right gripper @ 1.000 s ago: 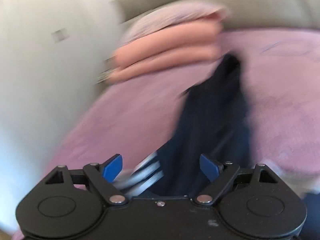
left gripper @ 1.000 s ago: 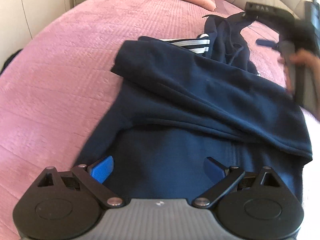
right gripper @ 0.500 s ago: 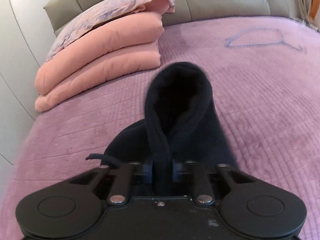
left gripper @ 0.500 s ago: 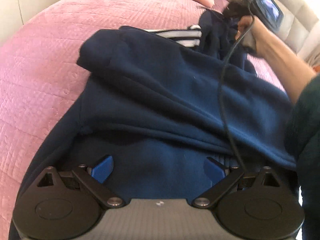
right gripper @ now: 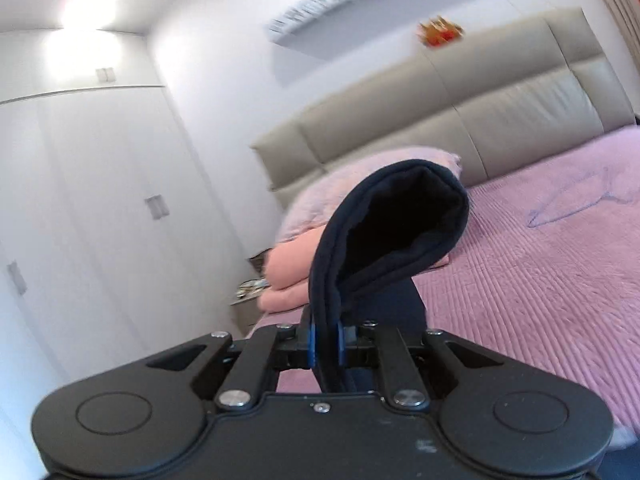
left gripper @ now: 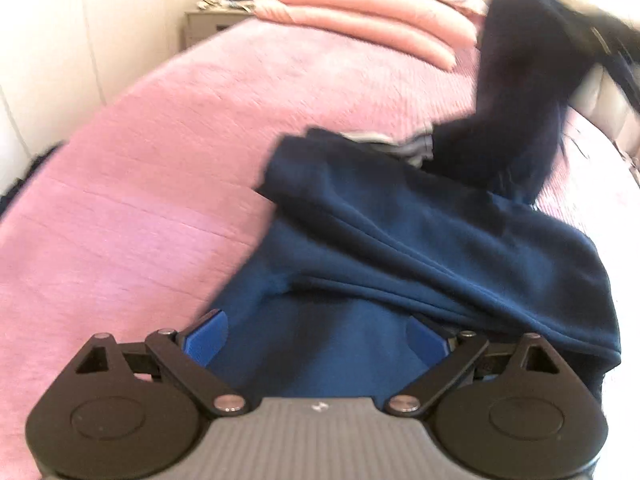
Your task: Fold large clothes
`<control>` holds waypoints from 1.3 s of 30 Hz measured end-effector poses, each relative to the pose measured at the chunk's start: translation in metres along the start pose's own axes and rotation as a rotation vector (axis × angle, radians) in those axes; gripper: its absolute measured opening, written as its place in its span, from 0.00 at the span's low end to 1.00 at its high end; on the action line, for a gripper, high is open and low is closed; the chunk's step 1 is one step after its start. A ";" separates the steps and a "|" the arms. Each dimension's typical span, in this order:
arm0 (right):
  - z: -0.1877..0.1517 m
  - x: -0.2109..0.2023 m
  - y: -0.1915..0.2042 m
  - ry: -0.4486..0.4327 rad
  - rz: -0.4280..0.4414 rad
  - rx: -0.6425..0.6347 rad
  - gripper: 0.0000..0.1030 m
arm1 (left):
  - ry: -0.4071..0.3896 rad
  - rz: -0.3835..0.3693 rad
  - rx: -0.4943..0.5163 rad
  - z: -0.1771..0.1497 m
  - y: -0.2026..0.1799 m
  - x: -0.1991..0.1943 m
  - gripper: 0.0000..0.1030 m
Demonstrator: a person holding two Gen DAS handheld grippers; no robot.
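Note:
A navy hoodie (left gripper: 420, 240) with white sleeve stripes lies on the pink bedspread (left gripper: 160, 160), its sleeves folded across the body. My left gripper (left gripper: 316, 336) is open and empty, low over the hoodie's lower body. My right gripper (right gripper: 325, 342) is shut on the hood (right gripper: 396, 220) and holds it up above the bed. In the left wrist view the raised hood (left gripper: 520, 60) hangs at the upper right, blurred.
Folded pink blankets (left gripper: 360, 12) are stacked at the head of the bed, below a grey padded headboard (right gripper: 460, 120). A nightstand (left gripper: 212, 20) stands beside the bed. White wardrobe doors (right gripper: 80, 200) line the left wall.
My right gripper closed on the hood and has lifted it off the bed. My left gripper stayed open and pulled back a little over the hoodie.

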State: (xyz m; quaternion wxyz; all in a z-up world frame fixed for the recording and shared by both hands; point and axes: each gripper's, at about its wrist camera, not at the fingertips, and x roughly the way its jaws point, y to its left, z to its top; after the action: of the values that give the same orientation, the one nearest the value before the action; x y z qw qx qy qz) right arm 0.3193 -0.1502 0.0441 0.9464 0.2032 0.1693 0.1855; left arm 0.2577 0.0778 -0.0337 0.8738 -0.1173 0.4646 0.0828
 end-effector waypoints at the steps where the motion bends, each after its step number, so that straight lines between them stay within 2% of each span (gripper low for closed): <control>1: -0.017 -0.025 0.002 0.037 -0.005 0.008 0.24 | -0.021 0.001 -0.006 0.003 0.006 -0.011 0.95; 2: -0.033 -0.046 0.003 0.088 -0.004 0.008 0.50 | -0.046 -0.001 -0.013 0.006 0.013 -0.020 0.95; 3: -0.051 -0.068 0.001 0.161 0.013 -0.012 0.91 | -0.058 0.003 -0.019 0.010 0.016 -0.025 0.96; 4: -0.064 -0.085 0.000 0.208 0.023 -0.039 0.98 | -0.071 0.002 -0.028 0.011 0.020 -0.031 0.96; 7: -0.091 -0.138 -0.018 0.323 -0.018 -0.041 0.97 | -0.093 -0.026 -0.050 0.014 0.026 -0.037 0.96; 8: -0.091 -0.149 -0.028 0.325 -0.028 -0.008 0.97 | -0.092 -0.031 -0.051 0.014 0.025 -0.036 0.96; 10: -0.077 -0.160 -0.041 0.272 -0.034 0.037 0.96 | -0.078 -0.046 -0.039 0.014 0.020 -0.031 0.96; 13: -0.049 -0.150 -0.035 0.194 -0.015 -0.016 0.98 | -0.060 -0.063 -0.005 0.012 0.010 -0.021 0.96; 16: -0.047 -0.107 -0.008 0.223 -0.022 -0.181 0.98 | -0.047 -0.079 0.015 0.011 0.004 -0.015 0.96; 17: -0.054 -0.087 0.003 0.255 -0.027 -0.246 0.98 | -0.045 -0.082 0.025 0.011 0.003 -0.011 0.96; 19: -0.086 -0.037 0.017 0.386 -0.056 -0.371 0.98 | -0.043 -0.076 0.048 0.009 -0.001 -0.011 0.96; 22: -0.152 0.022 0.007 0.660 -0.165 -0.454 0.98 | -0.047 -0.045 0.069 0.006 0.000 -0.012 0.96; 23: -0.176 0.026 0.002 0.675 -0.192 -0.498 1.00 | -0.048 -0.043 0.068 0.007 0.003 -0.012 0.96; 25: -0.193 0.004 0.004 0.527 -0.173 -0.578 1.00 | -0.044 -0.044 0.072 0.008 0.008 -0.012 0.96; 29: -0.169 -0.021 0.001 0.606 -0.125 -0.477 0.98 | -0.028 -0.089 0.058 0.011 0.017 -0.009 0.96; 31: -0.145 -0.047 -0.006 0.549 -0.110 -0.357 0.98 | -0.017 -0.110 0.045 0.012 0.021 -0.007 0.96; 33: -0.127 -0.071 -0.014 0.493 -0.132 -0.292 0.98 | -0.018 -0.076 0.022 0.011 0.023 -0.009 0.96; 36: -0.110 -0.096 -0.021 0.497 -0.153 -0.304 0.98 | 0.031 -0.113 0.109 0.007 0.022 -0.010 0.96; 39: -0.103 -0.131 -0.030 0.506 -0.170 -0.269 0.99 | 0.053 -0.094 0.217 0.000 0.024 -0.022 0.96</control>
State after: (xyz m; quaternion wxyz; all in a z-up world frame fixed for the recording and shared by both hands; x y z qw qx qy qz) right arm 0.1722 -0.1977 -0.0259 0.9047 0.0086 0.3901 0.1713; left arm 0.2398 0.1000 -0.0182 0.8717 -0.0458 0.4878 -0.0124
